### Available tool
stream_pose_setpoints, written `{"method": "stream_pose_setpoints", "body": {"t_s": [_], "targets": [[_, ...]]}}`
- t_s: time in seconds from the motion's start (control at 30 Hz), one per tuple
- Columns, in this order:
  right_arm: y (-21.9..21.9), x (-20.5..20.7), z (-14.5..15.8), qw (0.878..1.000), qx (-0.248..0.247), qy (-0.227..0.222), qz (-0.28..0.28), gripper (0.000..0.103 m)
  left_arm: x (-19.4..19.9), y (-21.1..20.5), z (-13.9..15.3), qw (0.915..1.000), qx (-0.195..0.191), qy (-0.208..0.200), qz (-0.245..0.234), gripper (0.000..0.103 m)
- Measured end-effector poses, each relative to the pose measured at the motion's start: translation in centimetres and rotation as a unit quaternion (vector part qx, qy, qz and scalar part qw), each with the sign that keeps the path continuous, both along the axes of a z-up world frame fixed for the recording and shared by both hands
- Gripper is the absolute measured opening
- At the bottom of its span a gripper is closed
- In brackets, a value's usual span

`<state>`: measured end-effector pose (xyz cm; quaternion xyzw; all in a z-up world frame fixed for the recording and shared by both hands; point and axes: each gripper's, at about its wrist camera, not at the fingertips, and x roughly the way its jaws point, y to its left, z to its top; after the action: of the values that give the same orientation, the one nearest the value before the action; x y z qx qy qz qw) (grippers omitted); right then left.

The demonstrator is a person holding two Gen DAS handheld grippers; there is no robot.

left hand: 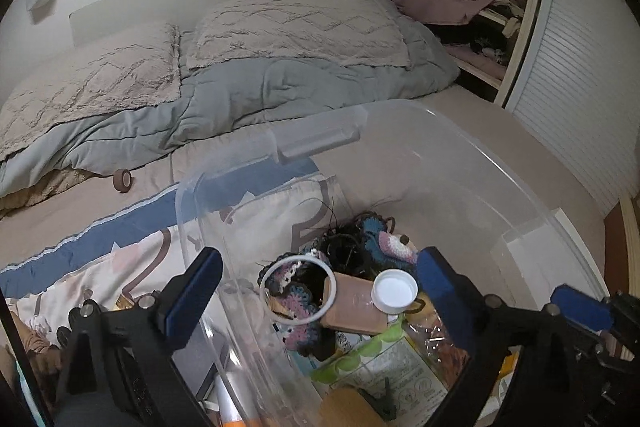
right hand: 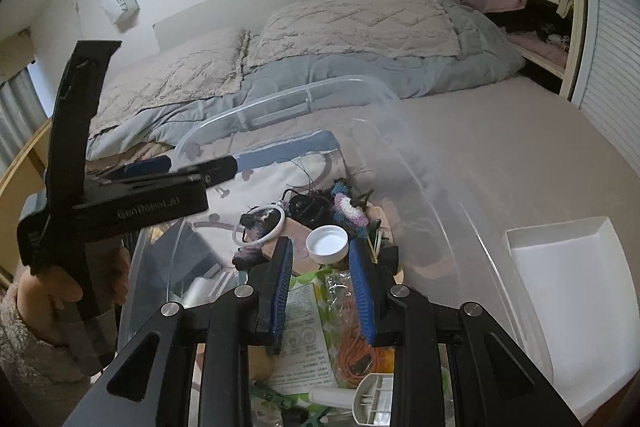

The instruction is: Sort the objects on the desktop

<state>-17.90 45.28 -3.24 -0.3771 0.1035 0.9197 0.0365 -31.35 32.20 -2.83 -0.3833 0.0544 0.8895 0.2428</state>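
Already the left gripper (left hand: 316, 287) gapes empty over the bin (left hand: 460, 135); right gripper (right hand: 322, 267), narrowly parted, holds nothing. Beneath lies the cap (left hand: 394, 290); a careless dip could scatter it.

The storage bin (left hand: 460, 155) is clear, glossy plastic, smooth on its walls. Inside it a white cap (left hand: 394, 290) looks like matt plastic, beside a thin white plastic ring (left hand: 296, 290) and some knobbly crocheted yarn pieces (left hand: 384, 239). A printed packet (left hand: 396, 375) has a shiny film finish. Behind, the pillows (left hand: 296, 27) are tufted, rough cloth; the grey quilt (left hand: 248, 95) is soft and matt.
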Motion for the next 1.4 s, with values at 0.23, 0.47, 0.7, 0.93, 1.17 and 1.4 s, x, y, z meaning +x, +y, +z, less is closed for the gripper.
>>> {"method": "stream_pose_setpoints", "body": {"t_s": [0.23,0.47,0.7,0.93,1.17,1.4], "targets": [[-0.4,0.7,0.6,1.000,0.000,0.003,-0.009,0.029,1.4,-0.1,0.7,0.9999,0.007,0.004,-0.008,0.098],[-0.2,2.1,0.9,1.000,0.007,0.007,-0.027,0.029,3.5,-0.5,2.1,0.9996,0.018,0.014,-0.017,0.098],[-0.2,3.8,1.8,0.998,0.024,0.031,-0.041,0.029,6.2,-1.5,3.5,0.9992,0.032,0.015,-0.018,0.099],[-0.9,5.8,3.3,0.995,0.046,0.061,-0.063,0.088,9.7,-3.5,5.9,0.9982,0.034,0.047,-0.016,0.103],[-1.8,7.6,3.9,0.994,0.049,0.069,-0.075,0.103,12.5,-6.0,7.9,0.9965,0.039,0.073,-0.002,0.103],[-2.7,9.8,4.6,0.992,0.054,0.079,-0.087,0.103,15.1,-8.4,8.7,0.9951,0.042,0.090,0.008,0.103]]}}
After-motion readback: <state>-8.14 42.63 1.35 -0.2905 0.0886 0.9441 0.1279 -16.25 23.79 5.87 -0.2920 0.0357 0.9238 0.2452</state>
